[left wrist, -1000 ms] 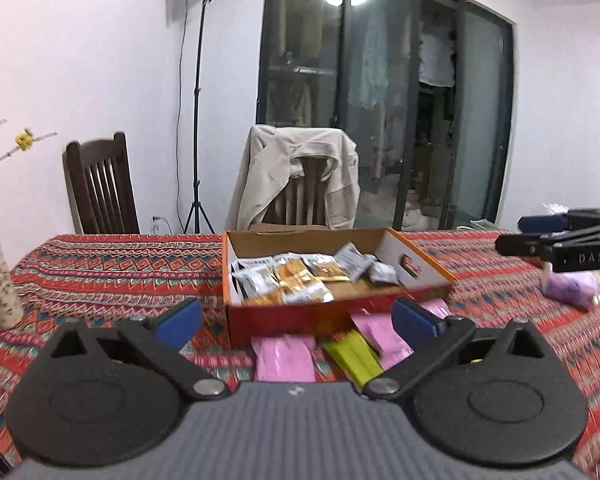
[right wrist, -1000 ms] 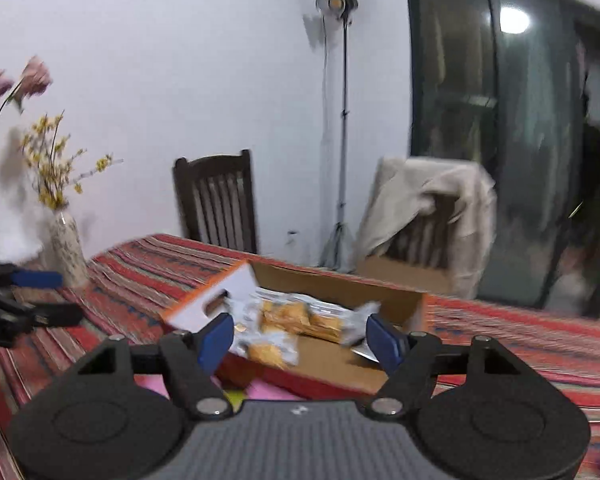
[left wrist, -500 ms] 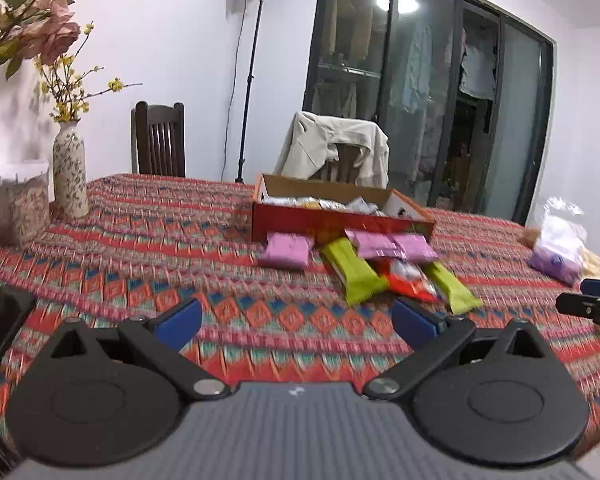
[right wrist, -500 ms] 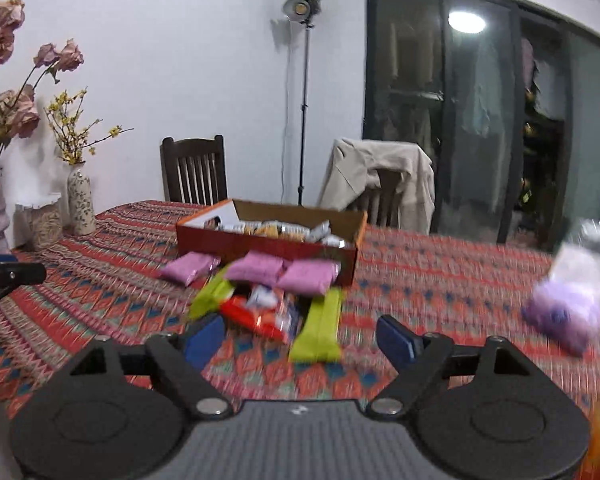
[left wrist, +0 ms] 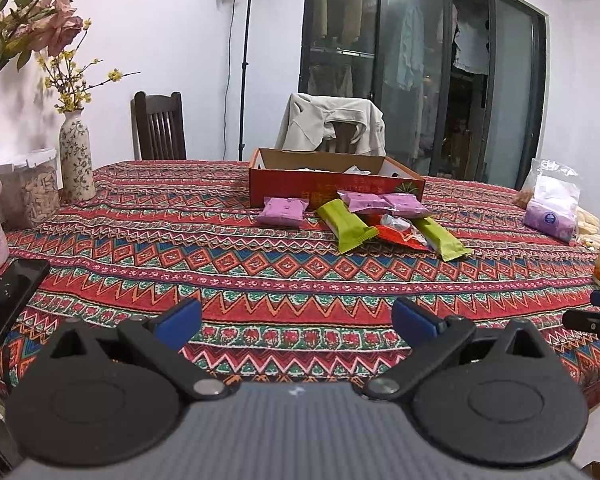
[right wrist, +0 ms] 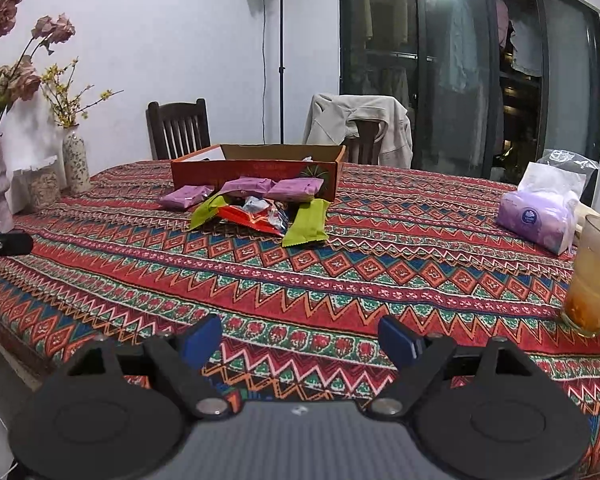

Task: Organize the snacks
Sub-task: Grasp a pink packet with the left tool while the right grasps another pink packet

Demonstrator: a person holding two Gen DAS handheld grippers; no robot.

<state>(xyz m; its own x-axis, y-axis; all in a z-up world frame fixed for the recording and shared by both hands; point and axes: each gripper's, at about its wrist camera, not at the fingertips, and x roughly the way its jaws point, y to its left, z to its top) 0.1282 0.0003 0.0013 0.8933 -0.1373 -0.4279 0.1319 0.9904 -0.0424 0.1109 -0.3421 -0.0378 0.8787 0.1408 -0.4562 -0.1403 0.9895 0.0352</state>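
Note:
A shallow orange cardboard box [left wrist: 332,188] [right wrist: 256,176] with snack packets inside stands mid-table. In front of it lie loose snacks: purple packets [left wrist: 283,211] [right wrist: 186,196], green bars [left wrist: 346,227] [right wrist: 309,222] and a red packet [left wrist: 400,234] [right wrist: 252,218]. My left gripper [left wrist: 296,320] is open and empty, low over the near table edge, far from the snacks. My right gripper [right wrist: 300,338] is open and empty, also near the front edge. Each gripper's tip shows at the other view's edge.
Vases with flowers [left wrist: 74,160] [right wrist: 76,162] and a jar [left wrist: 36,190] stand at the left. A black phone [left wrist: 8,300] lies front left. A purple tissue pack [right wrist: 540,216] and a glass of drink [right wrist: 594,276] stand at the right. Chairs stand behind the table.
Both grippers have pulled back from above the box to the near table edge, so the box and snacks now look far away. Both stay open and empty.

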